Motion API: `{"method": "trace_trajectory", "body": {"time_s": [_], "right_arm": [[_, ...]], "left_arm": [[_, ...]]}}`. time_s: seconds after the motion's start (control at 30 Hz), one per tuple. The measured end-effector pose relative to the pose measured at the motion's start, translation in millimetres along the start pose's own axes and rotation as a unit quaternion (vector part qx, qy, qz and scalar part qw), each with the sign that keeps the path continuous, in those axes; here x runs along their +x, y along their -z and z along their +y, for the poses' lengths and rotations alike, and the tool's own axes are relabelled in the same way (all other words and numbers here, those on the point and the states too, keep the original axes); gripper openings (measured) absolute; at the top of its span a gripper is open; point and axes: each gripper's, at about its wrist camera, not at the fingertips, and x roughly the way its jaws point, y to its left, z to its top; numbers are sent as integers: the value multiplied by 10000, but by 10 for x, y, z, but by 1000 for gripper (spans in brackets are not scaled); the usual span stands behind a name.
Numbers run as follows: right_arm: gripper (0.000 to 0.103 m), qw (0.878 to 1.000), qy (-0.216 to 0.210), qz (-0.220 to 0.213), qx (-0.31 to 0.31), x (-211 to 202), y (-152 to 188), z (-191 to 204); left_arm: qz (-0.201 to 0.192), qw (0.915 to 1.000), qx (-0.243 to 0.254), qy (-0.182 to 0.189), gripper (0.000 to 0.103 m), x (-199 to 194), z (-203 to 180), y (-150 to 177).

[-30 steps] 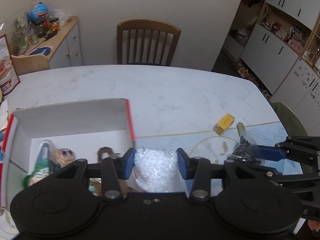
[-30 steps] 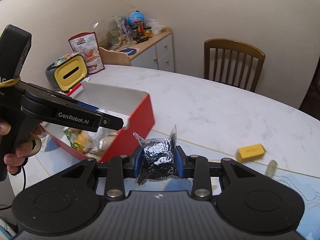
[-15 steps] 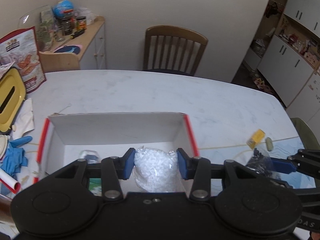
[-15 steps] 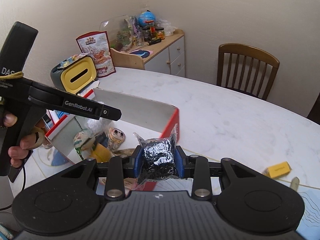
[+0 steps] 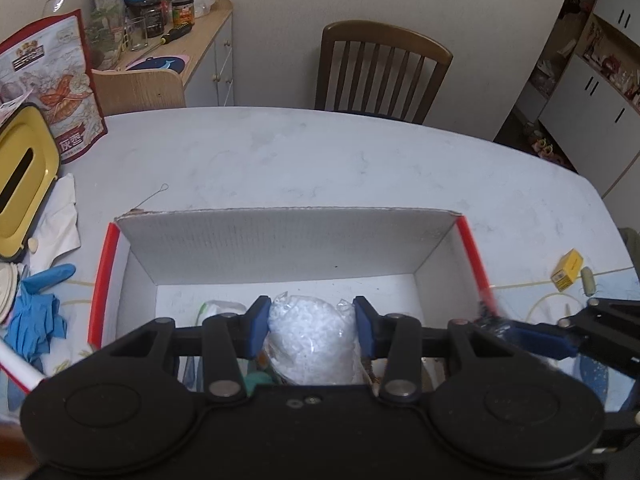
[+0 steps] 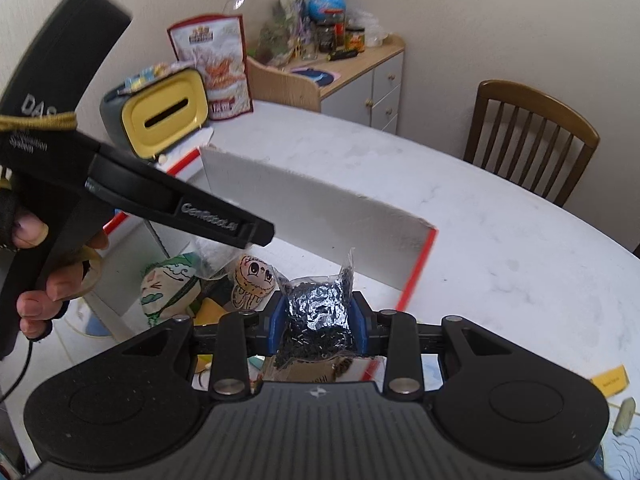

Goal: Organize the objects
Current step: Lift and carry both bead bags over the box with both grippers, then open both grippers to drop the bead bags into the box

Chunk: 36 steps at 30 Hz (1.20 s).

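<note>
A clear bag of white beads (image 5: 312, 340) is being held clamped between the blue pads of the left gripper (image 5: 312, 330), low in the centre of the left wrist frame, directly above the open interior of the red-edged cardboard box (image 5: 288, 236); a bag of black beads (image 6: 318, 316) is being gripped in the same way by the right gripper (image 6: 318, 322), at lower centre of the right wrist frame, over the box's near right corner. The step in hand is judged to be the dropping of both bags into the box. It would be done best if each bag were being lowered well below the rim before the pads are parted — a thin, slippery bag released high is likely to tip or slide out over the wall. The white bag should be aimed at the bare floor toward the back wall, clear of the cartoon-faced toys (image 6: 256, 276) lying at the left, and the two grippers should be kept from crowding each other, since they are working close together. Compared with a second ago, the box is being seen far more centrally in both views, the left gripper having been carried from beside its right wall to over its middle, while both grips are being held unchanged.
</note>
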Motion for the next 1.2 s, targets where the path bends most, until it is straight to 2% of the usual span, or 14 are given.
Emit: {"method": "trace_trajectory", "body": {"time_s": [0.27, 0.6, 1.1, 1.2], "right_arm": [[34, 9997, 44, 217, -139, 322, -34, 131], [34, 9986, -10, 489, -199, 525, 26, 193], [35, 9979, -47, 643, -113, 581, 8, 164], [38, 9980, -31, 626, -93, 551, 15, 153]], "left_arm": [[179, 9995, 241, 24, 42, 269, -7, -43], [467, 9980, 410, 75, 42, 557, -2, -23], [912, 9946, 481, 128, 45, 769, -15, 13], [917, 9948, 435, 124, 48, 780, -5, 13]]}}
